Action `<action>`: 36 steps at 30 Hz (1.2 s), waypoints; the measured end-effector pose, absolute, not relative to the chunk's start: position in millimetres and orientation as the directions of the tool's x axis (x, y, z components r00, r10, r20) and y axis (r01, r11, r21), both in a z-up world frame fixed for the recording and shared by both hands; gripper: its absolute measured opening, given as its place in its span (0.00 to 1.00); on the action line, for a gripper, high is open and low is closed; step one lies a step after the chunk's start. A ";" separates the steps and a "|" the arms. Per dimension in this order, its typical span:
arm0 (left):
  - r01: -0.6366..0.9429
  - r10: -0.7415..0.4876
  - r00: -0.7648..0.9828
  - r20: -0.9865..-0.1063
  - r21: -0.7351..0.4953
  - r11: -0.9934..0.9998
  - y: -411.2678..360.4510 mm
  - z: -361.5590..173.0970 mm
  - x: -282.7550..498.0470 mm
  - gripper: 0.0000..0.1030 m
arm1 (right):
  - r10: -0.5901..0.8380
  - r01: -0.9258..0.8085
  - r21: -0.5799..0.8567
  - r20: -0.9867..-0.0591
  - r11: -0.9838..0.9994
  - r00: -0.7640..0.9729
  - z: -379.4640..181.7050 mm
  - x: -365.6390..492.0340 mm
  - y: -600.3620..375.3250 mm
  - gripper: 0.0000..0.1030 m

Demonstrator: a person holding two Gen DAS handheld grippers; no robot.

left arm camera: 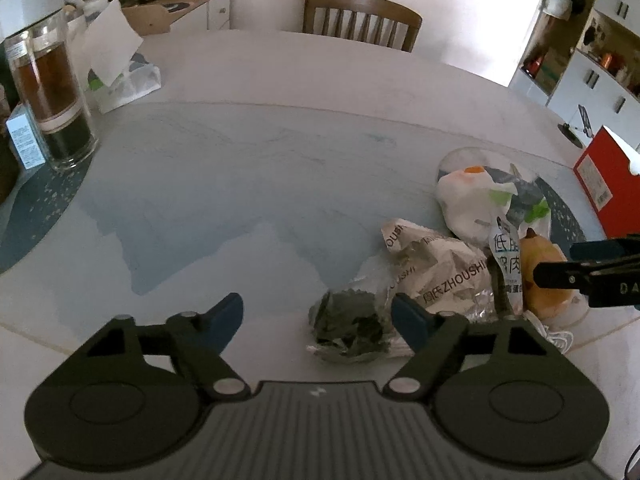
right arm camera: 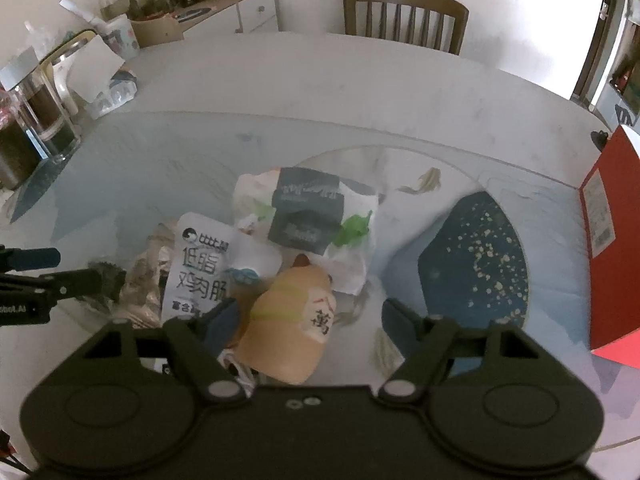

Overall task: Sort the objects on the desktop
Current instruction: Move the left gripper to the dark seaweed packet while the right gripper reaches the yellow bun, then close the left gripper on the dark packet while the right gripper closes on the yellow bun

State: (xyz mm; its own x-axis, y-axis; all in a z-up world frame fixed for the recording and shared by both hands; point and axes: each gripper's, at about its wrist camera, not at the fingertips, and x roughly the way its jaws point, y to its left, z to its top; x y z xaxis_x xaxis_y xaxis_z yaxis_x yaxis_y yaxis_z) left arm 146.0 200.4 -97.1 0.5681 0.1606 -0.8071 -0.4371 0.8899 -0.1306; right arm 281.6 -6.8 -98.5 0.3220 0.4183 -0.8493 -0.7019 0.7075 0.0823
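We hold the left tool (left arm camera: 318,314) apart around the dark packet (left arm camera: 348,332) and the right tool (right arm camera: 308,314) apart around the toy (right arm camera: 292,320), ready to lift them from the tabletop (left arm camera: 280,128).

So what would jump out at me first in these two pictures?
Probably the heap of crumpled snack wrappers near the table's front edge, with a tan plush toy lying right between the open fingers of the right gripper. Then the bright red box standing at the far right, and the tall glass jar at the far left.
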 end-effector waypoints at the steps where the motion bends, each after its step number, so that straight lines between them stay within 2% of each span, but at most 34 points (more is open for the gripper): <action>1: -0.438 0.157 0.566 -0.810 -0.134 0.889 201.2 -98.3 147.5 0.73 | 0.415 -0.701 0.082 -0.851 0.709 0.321 -99.6 282.2 -6.6 0.73; 6: -0.427 0.141 0.560 -0.816 -0.138 0.894 199.1 -103.7 152.4 0.66 | 0.401 -0.698 0.081 -0.862 0.712 0.309 -106.3 284.9 -2.6 0.71; 10: -0.417 0.127 0.548 -0.826 -0.138 0.899 197.0 -109.2 156.1 0.57 | 0.393 -0.704 0.074 -0.868 0.707 0.304 -109.2 283.6 1.7 0.68; 15: -0.409 0.138 0.554 -0.821 -0.124 0.904 194.5 -110.8 155.3 0.52 | 0.391 -0.705 0.082 -0.874 0.705 0.289 -112.7 282.8 5.8 0.64; 16: -0.409 0.143 0.555 -0.820 -0.119 0.905 194.2 -110.9 155.2 0.48 | 0.390 -0.705 0.083 -0.875 0.704 0.287 -112.8 282.7 6.6 0.63; 20: -0.401 0.151 0.556 -0.818 -0.105 0.910 192.2 -111.7 154.6 0.46 | 0.391 -0.710 0.083 -0.876 0.699 0.283 -114.3 282.1 8.7 0.59; 24: -0.404 0.151 0.557 -0.817 -0.108 0.908 192.6 -111.7 154.4 0.44 | 0.399 -0.720 0.085 -0.874 0.688 0.278 -112.8 280.7 9.9 0.50; 36: -0.405 0.144 0.574 -0.806 -0.126 0.905 191.5 -102.5 153.0 0.36 | 0.407 -0.735 0.048 -0.856 0.676 0.319 -99.1 274.2 5.8 0.46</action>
State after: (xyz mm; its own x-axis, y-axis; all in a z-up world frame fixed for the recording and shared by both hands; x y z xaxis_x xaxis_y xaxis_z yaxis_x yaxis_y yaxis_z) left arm 153.0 191.5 -102.5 0.5736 0.1442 -0.8063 -0.4053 0.9054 -0.1263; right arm 274.2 5.8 -99.1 0.3194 0.4074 -0.8556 -0.7350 0.6764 0.0477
